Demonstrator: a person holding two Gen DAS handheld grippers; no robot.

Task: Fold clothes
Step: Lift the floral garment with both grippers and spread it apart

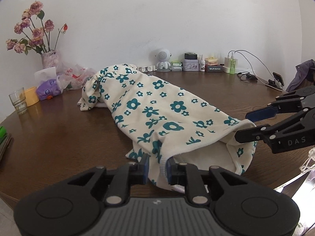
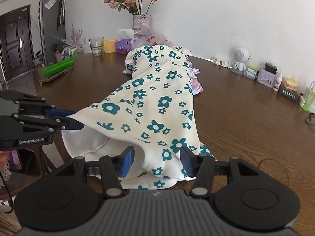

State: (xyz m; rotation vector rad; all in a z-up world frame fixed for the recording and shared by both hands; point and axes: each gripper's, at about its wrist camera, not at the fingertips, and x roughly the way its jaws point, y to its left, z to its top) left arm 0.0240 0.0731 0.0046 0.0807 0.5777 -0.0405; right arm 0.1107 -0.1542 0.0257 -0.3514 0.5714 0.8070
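A cream garment with teal flowers (image 1: 147, 102) (image 2: 157, 98) lies lengthwise on the brown wooden table (image 1: 59, 137) (image 2: 246, 118), its hem toward me at the near edge. My left gripper (image 1: 157, 167) (image 2: 78, 118) stands slightly open at the hem's left corner, a bunch of cloth loose between its blue pads. My right gripper (image 2: 157, 163) (image 1: 243, 125) is open wider at the other hem corner, with cloth draped between its fingers and not pinched. The hem gapes and shows the white inside. A pink-lilac garment (image 2: 196, 82) peeks out under the far right side.
A vase of roses (image 1: 49, 59), plastic bags, a yellow cup (image 1: 31, 96) and a glass (image 1: 17, 102) stand at the back left. A white robot-shaped figure (image 1: 163, 59), boxes, bottles and a charging phone (image 1: 277, 78) line the wall. A green item (image 2: 58, 66) lies near the left edge.
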